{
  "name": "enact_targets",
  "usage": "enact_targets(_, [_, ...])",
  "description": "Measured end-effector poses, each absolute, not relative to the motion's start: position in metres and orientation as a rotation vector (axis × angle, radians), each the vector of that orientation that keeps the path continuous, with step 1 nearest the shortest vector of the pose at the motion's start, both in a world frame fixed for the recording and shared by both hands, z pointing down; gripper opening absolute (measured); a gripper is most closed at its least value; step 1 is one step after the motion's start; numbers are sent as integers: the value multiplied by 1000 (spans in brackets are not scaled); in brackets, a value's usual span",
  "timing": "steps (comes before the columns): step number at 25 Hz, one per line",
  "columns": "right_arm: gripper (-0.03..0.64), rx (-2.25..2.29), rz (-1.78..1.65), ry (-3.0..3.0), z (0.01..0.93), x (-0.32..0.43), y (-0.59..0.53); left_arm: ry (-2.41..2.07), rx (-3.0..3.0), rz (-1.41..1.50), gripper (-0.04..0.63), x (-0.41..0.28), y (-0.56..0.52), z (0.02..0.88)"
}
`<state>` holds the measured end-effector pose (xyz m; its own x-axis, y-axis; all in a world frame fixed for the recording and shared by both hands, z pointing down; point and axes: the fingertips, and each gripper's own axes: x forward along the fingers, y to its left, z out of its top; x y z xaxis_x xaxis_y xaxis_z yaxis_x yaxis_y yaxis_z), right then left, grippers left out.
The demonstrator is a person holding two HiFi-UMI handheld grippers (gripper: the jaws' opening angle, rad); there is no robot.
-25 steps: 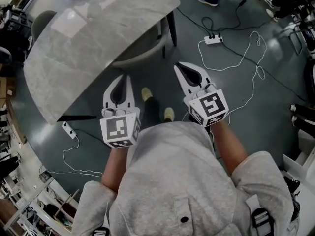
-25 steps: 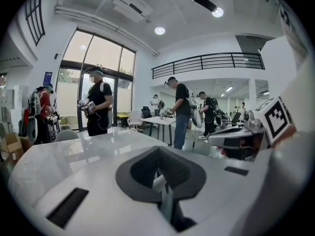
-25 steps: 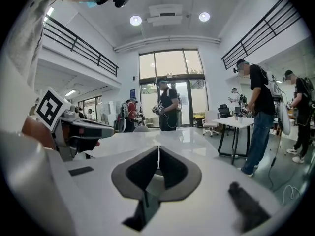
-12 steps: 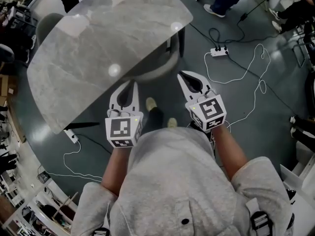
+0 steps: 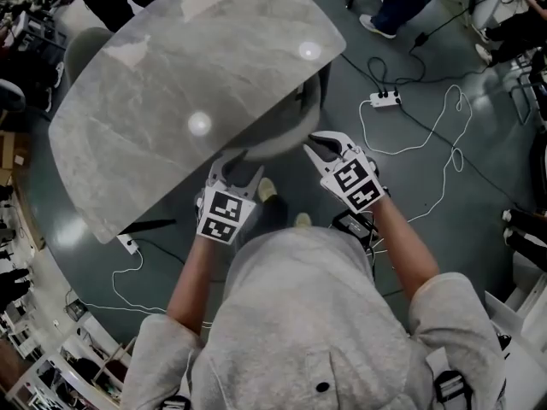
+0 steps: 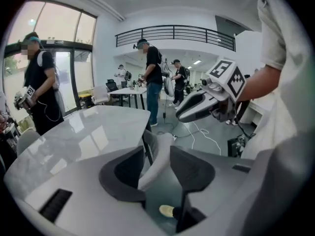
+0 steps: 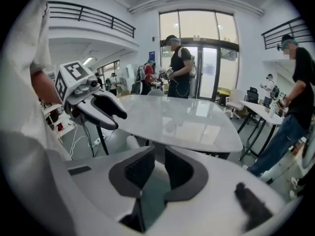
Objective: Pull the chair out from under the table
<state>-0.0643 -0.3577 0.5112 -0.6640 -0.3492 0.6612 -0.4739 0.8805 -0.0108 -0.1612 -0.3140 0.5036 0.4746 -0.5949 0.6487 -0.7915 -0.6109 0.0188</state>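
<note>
A grey chair (image 5: 286, 135) is tucked under the marble-look table (image 5: 171, 84), with only its curved back rim showing. My left gripper (image 5: 241, 167) reaches under the table edge at that rim. In its own view the left gripper (image 6: 157, 149) has its jaws opening, and the chair's rim (image 6: 156, 159) runs between them, close to one pad. My right gripper (image 5: 314, 143) sits at the rim's right end. Its jaws (image 7: 159, 154) are opening by a narrow gap, with the pale chair (image 7: 132, 141) seen beyond them. Whether either gripper touches the chair I cannot tell.
A power strip (image 5: 385, 99) with white cables (image 5: 444, 143) lies on the floor to the right, another strip (image 5: 128, 244) at the left. The person's shoes (image 5: 267, 188) stand below the grippers. A dark table leg (image 5: 149, 225) is left. People (image 6: 152, 77) stand around other tables.
Both grippers have gone down and forward from in front of the body to the chair's back rim. The left jaws, shut before, now stand apart around the rim.
</note>
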Motion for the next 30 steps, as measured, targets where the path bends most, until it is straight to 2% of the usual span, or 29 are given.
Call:
enact_targets(1, [64,530,224,-2331,523,-67,-357,-1123,2411,907,169,-161,-316,514])
enact_targets(2, [122,462,213,-2296,536,-70,-356,-1075,2410,942,184,-162,-318,525])
enact_targets(5, [177,263,127,-2166,576,-72,-348,-950,2401,1050,232,-165,-324,555])
enact_targets(9, [193,128,-62,-2029,605,-74,-355,-779,2397,1196,256,-165,-327,587])
enact_targets(17, [201,-151,-125,-1826,657,-88,-357,-505,2417,1415,267,-157,-323,635])
enact_targets(24, [202,-305,-230,-1698,669,-86,-354,-398,2387,1617,265,-149,-321,661])
enact_targets(27, [202,-342,-363,-1601,688,-80,-354,-360,2408,1658,236,-147,-322,669])
enact_targets(30, [202,-379,-393,-1580,695,-79,-354,-357,2461,1725,123,-148,-325,674])
